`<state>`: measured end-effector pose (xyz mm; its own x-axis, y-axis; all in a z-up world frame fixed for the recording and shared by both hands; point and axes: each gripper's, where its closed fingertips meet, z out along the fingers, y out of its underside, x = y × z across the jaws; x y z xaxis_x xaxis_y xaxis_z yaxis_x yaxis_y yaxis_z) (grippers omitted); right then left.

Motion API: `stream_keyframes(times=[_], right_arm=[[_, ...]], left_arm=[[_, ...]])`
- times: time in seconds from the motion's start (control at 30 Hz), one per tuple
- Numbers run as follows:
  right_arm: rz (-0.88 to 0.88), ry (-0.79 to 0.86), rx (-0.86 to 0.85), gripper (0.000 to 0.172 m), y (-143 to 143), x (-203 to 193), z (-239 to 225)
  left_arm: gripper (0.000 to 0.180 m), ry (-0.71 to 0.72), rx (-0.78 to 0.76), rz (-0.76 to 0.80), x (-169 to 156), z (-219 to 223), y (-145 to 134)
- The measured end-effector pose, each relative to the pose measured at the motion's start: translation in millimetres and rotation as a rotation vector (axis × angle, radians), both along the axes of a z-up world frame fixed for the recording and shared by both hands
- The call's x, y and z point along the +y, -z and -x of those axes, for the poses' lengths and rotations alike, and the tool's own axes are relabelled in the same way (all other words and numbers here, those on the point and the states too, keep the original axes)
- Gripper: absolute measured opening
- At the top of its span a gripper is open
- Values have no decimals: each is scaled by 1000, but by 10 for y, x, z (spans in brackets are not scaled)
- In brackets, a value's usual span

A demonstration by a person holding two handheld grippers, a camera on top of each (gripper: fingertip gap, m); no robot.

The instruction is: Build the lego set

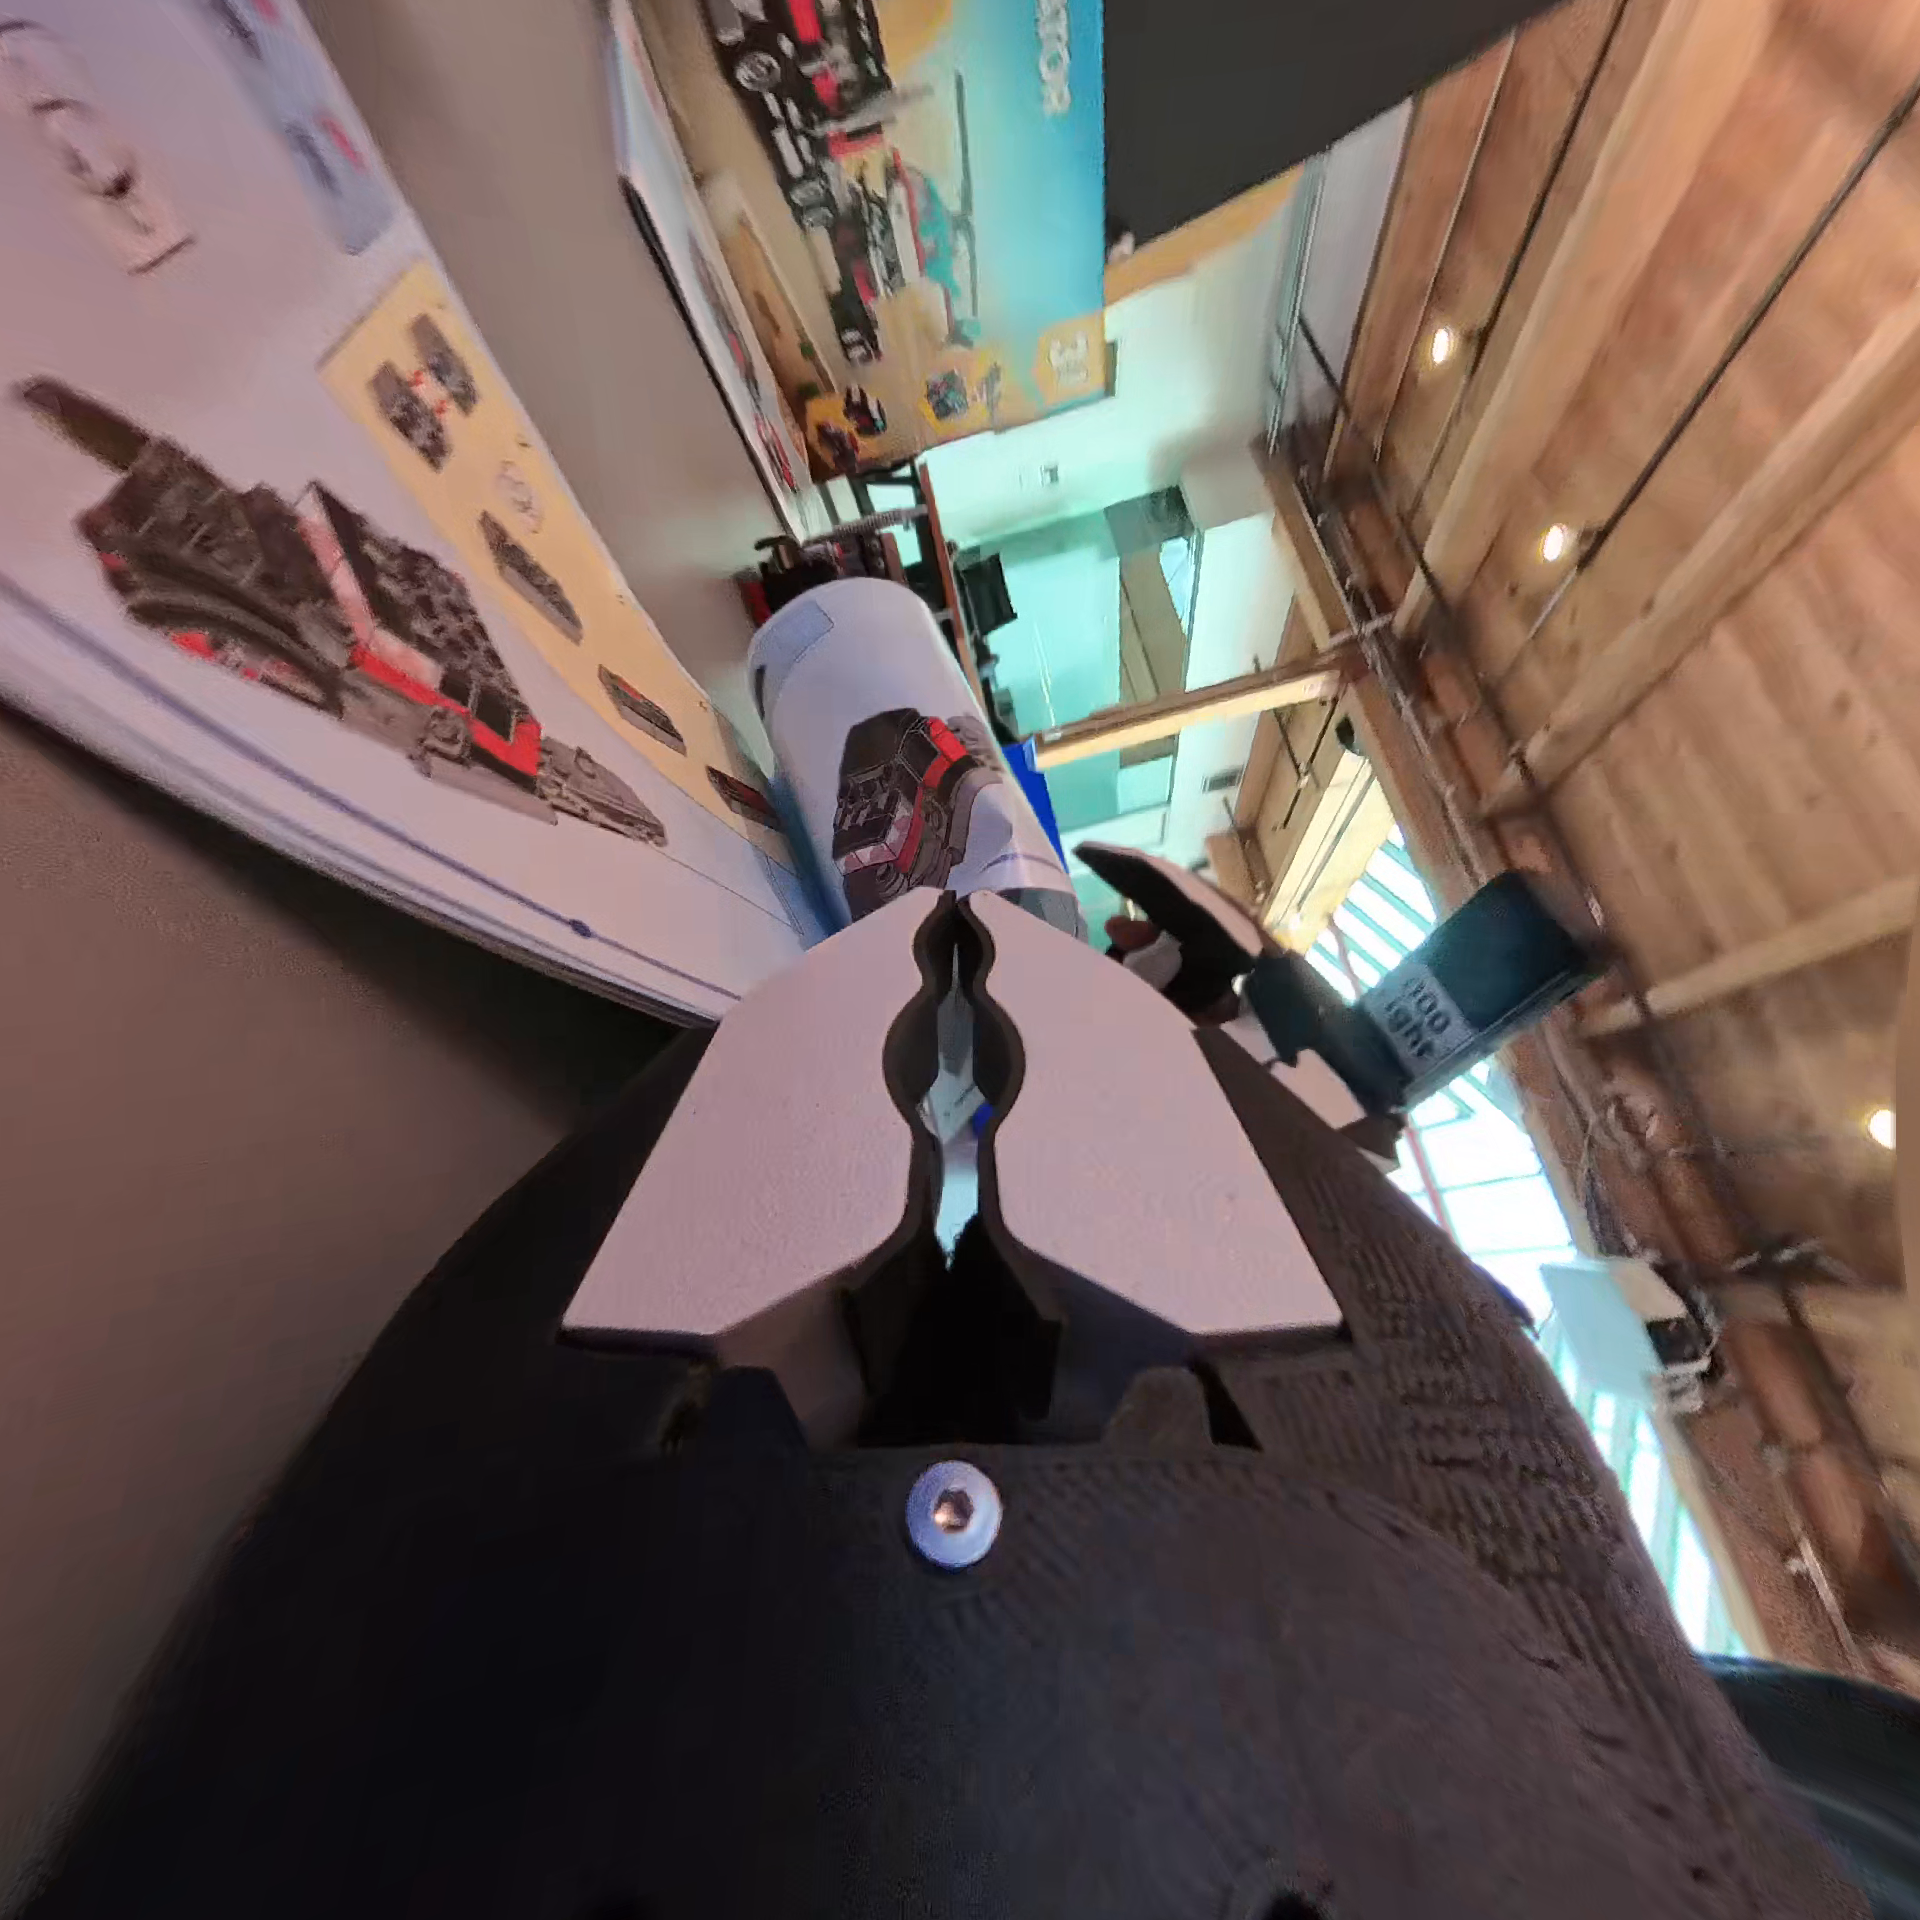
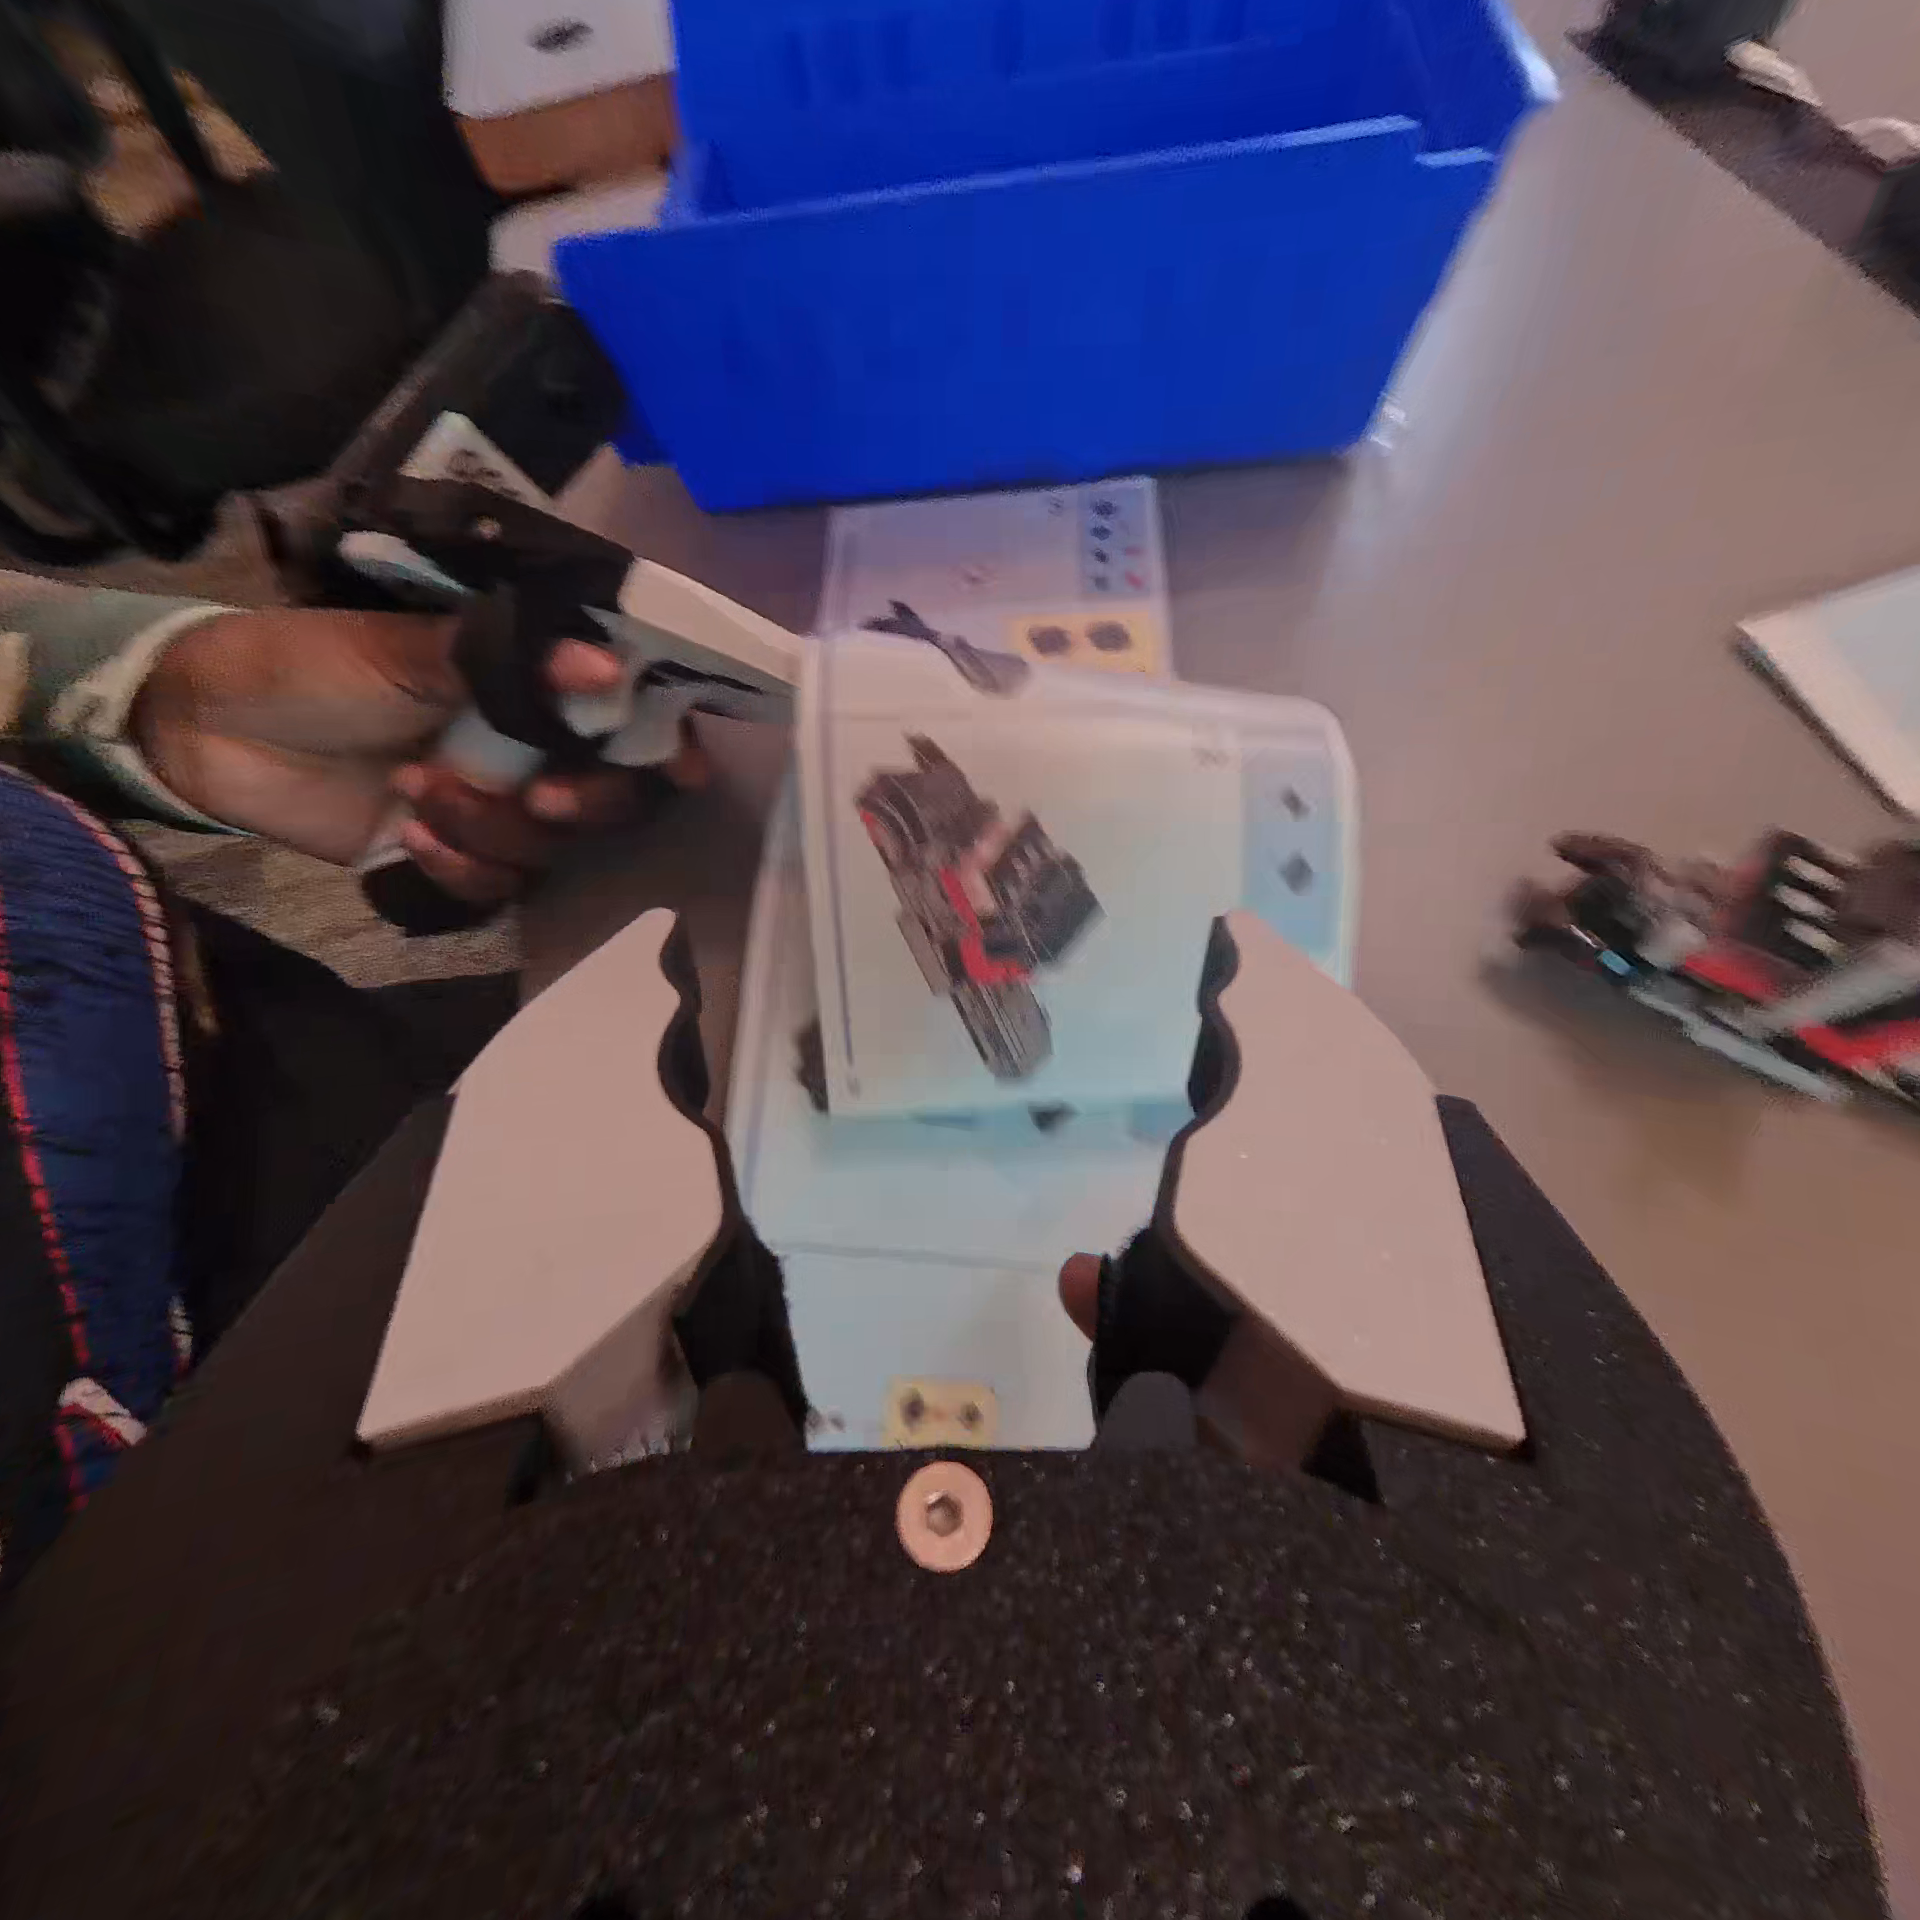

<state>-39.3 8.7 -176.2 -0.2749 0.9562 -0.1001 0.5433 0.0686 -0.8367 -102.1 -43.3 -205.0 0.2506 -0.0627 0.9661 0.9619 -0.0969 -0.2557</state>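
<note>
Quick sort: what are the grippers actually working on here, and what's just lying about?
Being handled:
- booklet page, curled up, pinched in the left gripper
- open booklet, under the right gripper, whose jaws are wide open and hold nothing

Lying about:
- blue bin behind the booklet
- brick model to the right
- white sheet, far right

Left wrist view: low beside the open booklet [image 1: 343, 665], rolled sideways, facing room and ceiling, very close | Right wrist view: above the table [image 2: 1558, 644], looking down-forward toward blue bin [image 2: 1018, 312], close | Shared: booklet's lifted page [image 1: 914, 748].
</note>
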Motion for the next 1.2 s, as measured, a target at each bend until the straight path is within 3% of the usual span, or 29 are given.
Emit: stream_keyframes(times=[0.1, 0.17, 0.37, 0.57, 0.77, 0.97, 1.07, 1.2], right_arm=[[-74, 179, -57, 63, 149, 326, -262], [-82, 262, -112, 50, 401, 319, -404], [-179, 214, -147, 51, 890, -60, -407], [-142, 94, -125, 54, 926, -62, -528], [-154, -32, -149, 55, 928, 77, -780], [-191, -155, -177, 59, 929, 203, -1006], [-248, -132, -191, 66, 915, 337, -1037], [-299, -94, -183, 67, 892, 405, -1014]], left_arm=[[0, -54, -84, 15, -54, 12, 56], [0, -80, -141, 28, -86, 8, 113], [1, -133, -262, 43, -174, 25, 136], [9, -163, -90, 174, -323, 131, 257], [13, -190, 106, 242, -564, 247, 192], [14, -185, 160, 264, -658, 247, 178], [14, -180, 365, 265, -730, 242, 99], [16, -109, 890, 217, -655, 210, -252]])
